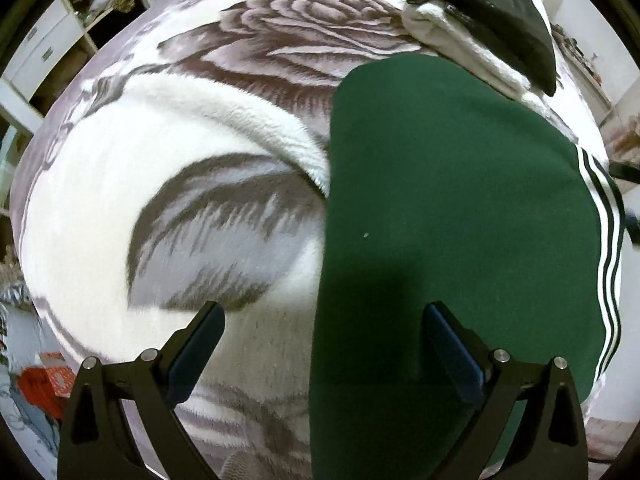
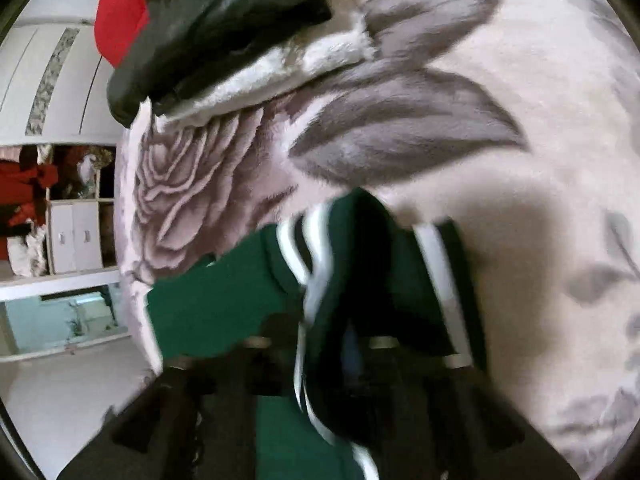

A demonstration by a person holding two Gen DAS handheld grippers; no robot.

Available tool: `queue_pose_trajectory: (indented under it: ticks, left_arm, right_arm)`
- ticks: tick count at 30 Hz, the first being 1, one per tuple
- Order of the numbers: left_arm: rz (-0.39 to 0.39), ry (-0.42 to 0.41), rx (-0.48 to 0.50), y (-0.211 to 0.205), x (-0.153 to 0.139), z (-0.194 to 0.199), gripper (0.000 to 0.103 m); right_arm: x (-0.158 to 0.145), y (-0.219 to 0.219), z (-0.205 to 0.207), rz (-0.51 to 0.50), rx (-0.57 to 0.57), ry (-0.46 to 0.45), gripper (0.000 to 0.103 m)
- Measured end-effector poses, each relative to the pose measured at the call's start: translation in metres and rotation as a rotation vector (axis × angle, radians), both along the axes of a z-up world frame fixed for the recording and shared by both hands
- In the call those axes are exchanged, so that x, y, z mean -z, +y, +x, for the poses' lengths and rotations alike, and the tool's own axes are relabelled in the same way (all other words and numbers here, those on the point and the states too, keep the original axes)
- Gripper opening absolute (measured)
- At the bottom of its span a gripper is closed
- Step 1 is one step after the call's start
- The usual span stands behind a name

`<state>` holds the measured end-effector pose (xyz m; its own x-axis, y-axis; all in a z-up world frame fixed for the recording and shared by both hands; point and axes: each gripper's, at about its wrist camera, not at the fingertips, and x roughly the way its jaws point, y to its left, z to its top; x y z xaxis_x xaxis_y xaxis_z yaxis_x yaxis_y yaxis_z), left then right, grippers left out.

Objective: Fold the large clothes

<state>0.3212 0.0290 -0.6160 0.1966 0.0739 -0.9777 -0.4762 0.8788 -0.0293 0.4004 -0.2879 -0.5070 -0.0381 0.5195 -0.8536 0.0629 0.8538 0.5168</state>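
Green track pants [image 1: 452,216] lie partly folded on the rose-print blanket [image 1: 224,208]; left gripper [image 1: 324,312] gapes empty, right gripper [image 2: 352,344] seems clamped on the striped edge, more folds left

Home bedroom. Bed under plush rose-print blanket [image 1: 224,92], folded clothes [image 1: 488,20] stacked at far end, white cupboards [image 2: 76,236] and wardrobe doors [image 2: 52,80] alongside.
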Motion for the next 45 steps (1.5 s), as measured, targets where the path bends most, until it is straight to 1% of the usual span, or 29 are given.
queue_pose_trajectory:
  ticks: [1, 3, 4, 6, 7, 8, 9, 11, 13, 15, 17, 19, 21, 22, 24, 25, 26, 27, 29, 31, 33, 35, 36, 38, 39, 40, 42, 44, 45]
  left_arm:
    - [-0.001, 0.002, -0.007, -0.001, -0.001, -0.002, 0.103]
    - [0.001, 0.002, -0.016, -0.003, -0.005, -0.005, 0.103]
    - [0.002, 0.002, -0.021, -0.003, -0.006, -0.008, 0.103]
    - [0.003, 0.006, -0.029, -0.004, -0.008, -0.011, 0.103]
    - [0.004, 0.01, -0.028, -0.005, -0.008, -0.013, 0.103]
    - [0.011, 0.016, -0.024, -0.005, -0.008, -0.014, 0.103]
    - [0.025, 0.028, -0.015, -0.007, -0.007, -0.015, 0.103]
    - [0.041, 0.044, 0.013, -0.01, -0.004, -0.016, 0.103]
    - [0.03, 0.038, 0.026, -0.013, -0.001, -0.015, 0.103]
    - [0.029, 0.037, 0.034, -0.016, 0.002, -0.01, 0.103]
    - [0.045, 0.052, 0.046, -0.019, 0.006, -0.004, 0.103]
    - [0.046, 0.057, 0.049, -0.018, 0.005, -0.002, 0.103]
    - [0.06, 0.057, 0.054, -0.018, 0.001, -0.002, 0.103]
    - [0.072, 0.065, 0.059, -0.018, -0.002, -0.002, 0.103]
    - [0.088, 0.067, 0.062, -0.018, -0.008, -0.003, 0.103]
    - [0.093, 0.062, 0.061, -0.017, -0.011, -0.003, 0.103]
    - [0.096, 0.054, 0.055, -0.015, -0.015, -0.002, 0.103]
    - [0.096, 0.047, 0.049, -0.014, -0.017, -0.001, 0.103]
    - [0.102, 0.023, 0.032, -0.008, -0.022, 0.011, 0.103]
    - [0.109, 0.0, 0.014, 0.001, -0.024, 0.028, 0.103]
    - [0.129, -0.041, -0.005, 0.016, -0.024, 0.053, 0.103]
    - [0.147, -0.06, -0.011, 0.028, -0.016, 0.078, 0.103]
    - [0.146, -0.063, -0.008, 0.034, -0.009, 0.088, 0.103]
    - [0.121, -0.041, -0.001, 0.042, 0.008, 0.104, 0.103]
    - [0.095, -0.028, -0.005, 0.048, 0.016, 0.109, 0.103]
    - [0.066, -0.024, -0.011, 0.054, 0.018, 0.113, 0.103]
    - [0.052, -0.018, -0.011, 0.06, 0.009, 0.115, 0.103]
    - [0.086, -0.033, 0.001, 0.061, -0.007, 0.115, 0.103]
    - [0.099, -0.032, 0.011, 0.061, -0.012, 0.115, 0.103]
  right_arm:
    - [-0.01, -0.012, -0.009, 0.018, 0.003, -0.004, 0.071]
    - [-0.022, -0.02, -0.035, 0.021, -0.028, 0.009, 0.072]
    - [-0.02, -0.014, -0.044, 0.017, -0.059, 0.034, 0.072]
    - [-0.001, -0.014, -0.063, -0.014, -0.139, 0.094, 0.072]
    - [0.008, -0.015, -0.071, -0.032, -0.164, 0.096, 0.06]
    - [0.01, -0.018, -0.076, -0.038, -0.152, 0.068, 0.014]
    - [0.011, -0.02, -0.08, -0.035, -0.143, 0.049, 0.004]
    - [0.006, -0.025, -0.084, -0.06, -0.116, 0.025, 0.003]
    - [-0.023, -0.038, -0.089, -0.1, -0.062, -0.045, 0.002]
    - [-0.034, -0.052, -0.092, -0.134, -0.017, -0.066, 0.002]
    - [-0.023, -0.059, -0.094, -0.176, 0.0, -0.044, 0.002]
    - [0.011, -0.056, -0.096, -0.227, -0.053, 0.019, 0.002]
    - [0.024, -0.05, -0.094, -0.248, -0.066, 0.034, 0.002]
    - [0.023, -0.047, -0.09, -0.263, -0.102, 0.035, 0.003]
    - [0.007, -0.052, -0.084, -0.257, -0.102, 0.031, 0.006]
    - [-0.002, -0.055, -0.083, -0.26, -0.099, 0.021, 0.012]
    - [-0.014, -0.058, -0.082, -0.28, -0.099, -0.003, 0.013]
    - [-0.032, -0.061, -0.08, -0.294, -0.097, -0.056, 0.013]
    - [-0.058, -0.061, -0.075, -0.25, -0.102, -0.142, 0.014]
    - [-0.068, -0.037, -0.065, -0.154, -0.174, -0.198, 0.014]
    - [-0.063, -0.012, -0.055, -0.126, -0.23, -0.226, 0.014]
    - [-0.047, 0.003, -0.044, -0.132, -0.259, -0.229, 0.014]
    - [-0.033, 0.012, -0.034, -0.192, -0.269, -0.23, 0.014]
    - [-0.004, 0.018, -0.021, -0.296, -0.241, -0.188, 0.014]
    - [0.01, 0.016, -0.015, -0.303, -0.228, -0.152, 0.013]
    - [0.026, 0.011, -0.011, -0.311, -0.222, -0.1, 0.017]
    - [0.034, 0.011, -0.003, -0.317, -0.208, -0.062, 0.021]
    - [0.019, 0.004, -0.002, -0.318, -0.188, -0.059, 0.024]
    - [0.003, -0.002, -0.004, -0.303, -0.168, -0.079, 0.025]
